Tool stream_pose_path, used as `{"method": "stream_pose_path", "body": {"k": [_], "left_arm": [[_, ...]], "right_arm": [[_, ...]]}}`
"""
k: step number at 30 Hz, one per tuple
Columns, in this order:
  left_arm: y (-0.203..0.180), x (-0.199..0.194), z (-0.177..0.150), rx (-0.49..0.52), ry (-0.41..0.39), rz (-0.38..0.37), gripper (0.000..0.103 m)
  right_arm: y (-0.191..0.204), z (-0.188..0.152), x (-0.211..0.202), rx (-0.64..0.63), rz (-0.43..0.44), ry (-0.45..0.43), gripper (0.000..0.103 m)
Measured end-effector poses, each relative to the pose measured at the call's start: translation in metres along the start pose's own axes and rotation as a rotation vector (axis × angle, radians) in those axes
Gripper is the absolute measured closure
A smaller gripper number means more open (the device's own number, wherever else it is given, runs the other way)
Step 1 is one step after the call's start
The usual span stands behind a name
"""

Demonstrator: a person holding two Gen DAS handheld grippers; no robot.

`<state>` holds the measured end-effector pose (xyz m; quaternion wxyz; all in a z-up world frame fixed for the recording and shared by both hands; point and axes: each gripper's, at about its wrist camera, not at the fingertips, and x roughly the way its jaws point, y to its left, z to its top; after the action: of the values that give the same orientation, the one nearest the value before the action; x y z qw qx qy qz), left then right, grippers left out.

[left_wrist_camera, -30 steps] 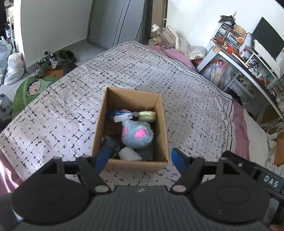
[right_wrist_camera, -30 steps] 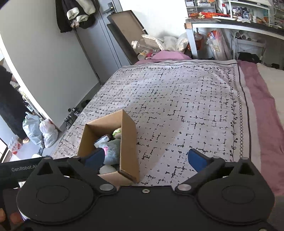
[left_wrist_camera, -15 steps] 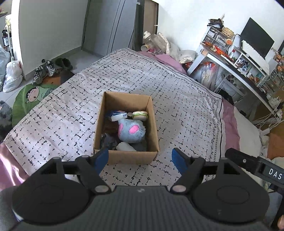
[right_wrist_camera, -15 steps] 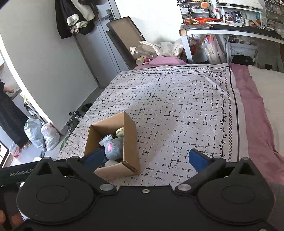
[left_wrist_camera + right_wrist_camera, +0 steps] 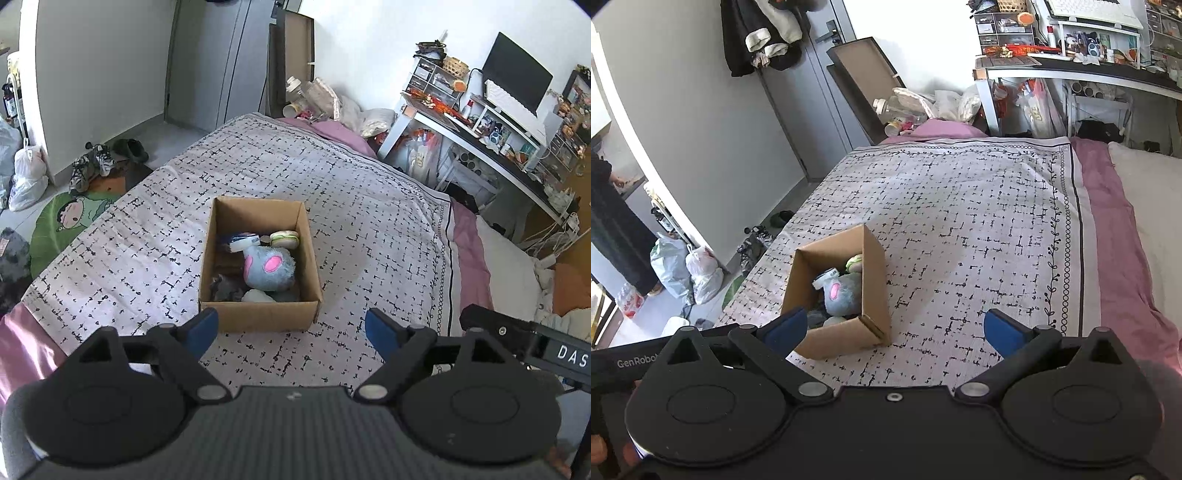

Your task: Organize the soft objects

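Soft toys, with a grey plush (image 5: 269,267) on top, fill the cardboard box (image 5: 258,317) just ahead of both tools. Left gripper (image 5: 291,328) is opening, empty; right gripper (image 5: 894,330) is spread, empty. Overfilled, toys may spill out.

Cardboard box (image 5: 258,317) on the bed (image 5: 388,229), plush toy (image 5: 269,271) inside it, desk (image 5: 491,147) beyond the bed's right side

Inside the cardboard box (image 5: 258,317), the dark item (image 5: 225,290) at 7 o'clock from the grey plush (image 5: 269,267) is too shadowed to identify.
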<state>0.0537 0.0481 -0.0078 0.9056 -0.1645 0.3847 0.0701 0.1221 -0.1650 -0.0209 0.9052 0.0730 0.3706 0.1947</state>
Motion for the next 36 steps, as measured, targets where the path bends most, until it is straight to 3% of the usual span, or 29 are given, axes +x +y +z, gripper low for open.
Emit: {"method": "stream_pose_path", "body": {"k": [23,36], "left_arm": [[-0.016,-0.035,-0.016,0.089,-0.043,0.036,0.016],[-0.021,-0.049,-0.023,0.109,-0.067,0.03,0.016]], "right_arm": [[0.003,-0.009,-0.033,-0.064,0.001,-0.023,0.0],[0.011,-0.015,-0.044,-0.117,-0.067,-0.045,0.0]]}}
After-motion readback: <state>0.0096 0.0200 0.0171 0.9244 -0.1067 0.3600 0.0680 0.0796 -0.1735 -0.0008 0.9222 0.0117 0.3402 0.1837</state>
